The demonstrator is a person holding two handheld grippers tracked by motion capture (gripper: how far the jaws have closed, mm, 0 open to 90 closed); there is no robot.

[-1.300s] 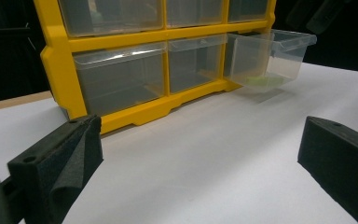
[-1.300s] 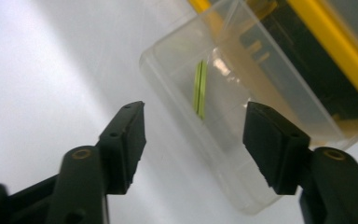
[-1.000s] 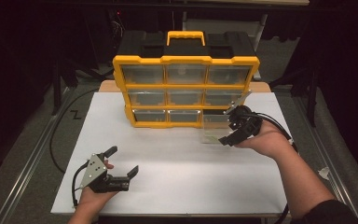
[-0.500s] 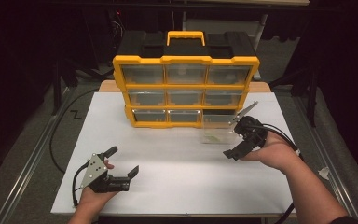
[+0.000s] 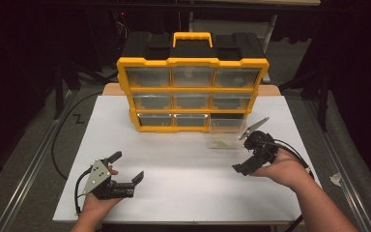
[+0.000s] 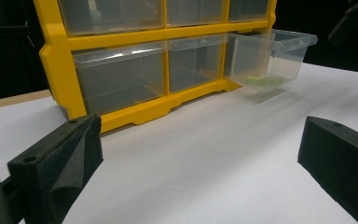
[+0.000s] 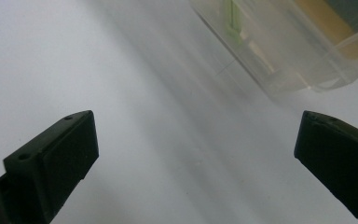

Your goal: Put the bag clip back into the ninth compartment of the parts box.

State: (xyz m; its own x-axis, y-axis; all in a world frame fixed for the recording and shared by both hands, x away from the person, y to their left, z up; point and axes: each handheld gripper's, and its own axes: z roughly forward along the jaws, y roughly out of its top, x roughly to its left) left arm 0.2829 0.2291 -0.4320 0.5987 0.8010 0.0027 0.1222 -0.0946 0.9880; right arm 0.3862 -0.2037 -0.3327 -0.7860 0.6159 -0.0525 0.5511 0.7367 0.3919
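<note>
**benchrat:** so why was the drawer hanging out like that?

**me:** I wanted what was inside it. The clear drawer (image 5: 228, 135) was the bottom right one of the yellow organizer (image 5: 192, 94), pulled most of the way out, its back end in the slot and its front on the white counter (image 5: 183, 193). There was a small green piece (image 6: 263, 80) lying on its floor, toward the front

**benchrat:** which way did it point?

**me:** Long axis ran straight out of the cabinet, front lip toward my side of the counter, open top up. In the left claw's view it looked a touch tilted, nose down, but I couldn't swear to that. The green piece seemed to lie across the drawer floor; too blurry in the right claw's view to say more

**benchrat:** and your claws?

**me:** Right claw (image 5: 250, 147) was just beside the drawer's front corner, spread wide with nothing in it, not touching. I'd guess that hand sat there because it was nearest the thing. Left claw (image 5: 126, 169) was parked low at the near left of the counter, well apart from the organizer, also released and gripping nothing, out of the way

**benchrat:** next move?

**me:** probably reach in from above for the green bit, the walls leave little room
</note>
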